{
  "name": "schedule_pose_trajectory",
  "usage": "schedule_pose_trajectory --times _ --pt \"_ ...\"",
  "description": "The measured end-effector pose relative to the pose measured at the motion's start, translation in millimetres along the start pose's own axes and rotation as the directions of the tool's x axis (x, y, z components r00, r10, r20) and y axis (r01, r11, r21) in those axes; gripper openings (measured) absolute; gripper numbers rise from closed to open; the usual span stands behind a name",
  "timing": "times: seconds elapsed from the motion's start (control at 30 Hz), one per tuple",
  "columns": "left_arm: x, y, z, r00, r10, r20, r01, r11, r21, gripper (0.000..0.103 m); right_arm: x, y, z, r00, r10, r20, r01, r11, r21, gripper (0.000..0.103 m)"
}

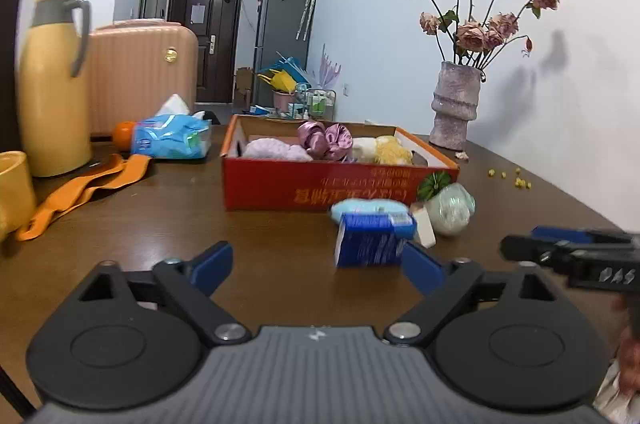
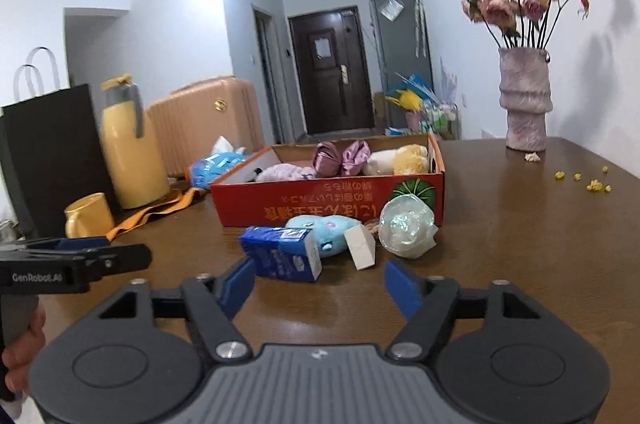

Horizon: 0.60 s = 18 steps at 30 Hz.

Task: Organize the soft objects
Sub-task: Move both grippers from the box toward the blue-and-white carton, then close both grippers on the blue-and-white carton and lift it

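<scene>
A red cardboard box (image 1: 320, 190) (image 2: 280, 208) on the brown table holds a lilac plush (image 1: 276, 149), pink satin scrunchies (image 1: 325, 139) (image 2: 342, 157) and a cream-yellow plush (image 1: 386, 149) (image 2: 400, 160). In front of it lie a blue tissue pack (image 1: 370, 238) (image 2: 280, 252), a light blue plush (image 1: 366, 209) (image 2: 324, 230), a white block (image 1: 425, 226) (image 2: 360, 246) and a clear bagged ball (image 1: 450, 210) (image 2: 408, 226). My left gripper (image 1: 316, 266) is open, just short of the tissue pack. My right gripper (image 2: 320, 284) is open and empty, close before these items.
A yellow thermos (image 1: 52, 84) (image 2: 130, 152), yellow mug (image 2: 88, 216), orange strap (image 1: 80, 190), blue wipes pack (image 1: 172, 136) and orange fruit (image 1: 124, 134) sit at left. A vase of dried roses (image 1: 456, 104) (image 2: 524, 100) stands at right, with yellow crumbs (image 2: 592, 184). A black bag (image 2: 52, 152) is far left.
</scene>
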<state>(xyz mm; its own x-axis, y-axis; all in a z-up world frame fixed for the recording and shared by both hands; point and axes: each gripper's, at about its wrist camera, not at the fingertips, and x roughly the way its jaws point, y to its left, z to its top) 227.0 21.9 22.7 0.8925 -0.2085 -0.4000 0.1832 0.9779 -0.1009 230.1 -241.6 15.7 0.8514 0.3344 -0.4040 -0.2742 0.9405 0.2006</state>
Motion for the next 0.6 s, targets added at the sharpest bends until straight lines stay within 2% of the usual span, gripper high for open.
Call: schedule_pose_trajectory --times 0.13,0.23,0.33,0.4,0.47,0.5,0.6 --pt "45 0 18 0.999 -0.031 -0.034 0.03 0.999 -0.022 0.059 44 0 14 0.999 0.029 -0.042 -0.027 0.999 0.044 0.044" --pt "71 1 27 0.994 -0.088 -0.066 0.085 0.995 -0.05 0.048 72 2 23 0.997 0.04 -0.064 -0.037 0.998 0.049 0.039" --pt "92 1 29 0.989 -0.115 -0.091 0.109 0.992 -0.07 0.039 95 3 28 0.995 0.053 -0.082 -0.049 0.997 0.055 0.035" --pt "101 3 27 0.984 -0.133 -0.116 0.123 0.989 -0.086 0.029 108 3 28 0.993 0.069 -0.096 -0.063 0.995 0.072 0.022" --pt "105 7 22 0.976 -0.167 -0.14 0.153 0.982 -0.109 0.017 114 3 25 0.992 0.074 -0.106 -0.066 0.994 0.083 0.017" --pt "105 9 19 0.971 -0.184 -0.15 0.167 0.979 -0.118 0.014 113 3 23 0.992 0.081 -0.096 -0.073 0.994 0.084 0.017" --pt "91 16 10 0.961 -0.231 -0.155 0.207 0.965 -0.158 0.013 100 5 15 0.991 0.098 -0.094 -0.09 0.992 0.087 0.015"
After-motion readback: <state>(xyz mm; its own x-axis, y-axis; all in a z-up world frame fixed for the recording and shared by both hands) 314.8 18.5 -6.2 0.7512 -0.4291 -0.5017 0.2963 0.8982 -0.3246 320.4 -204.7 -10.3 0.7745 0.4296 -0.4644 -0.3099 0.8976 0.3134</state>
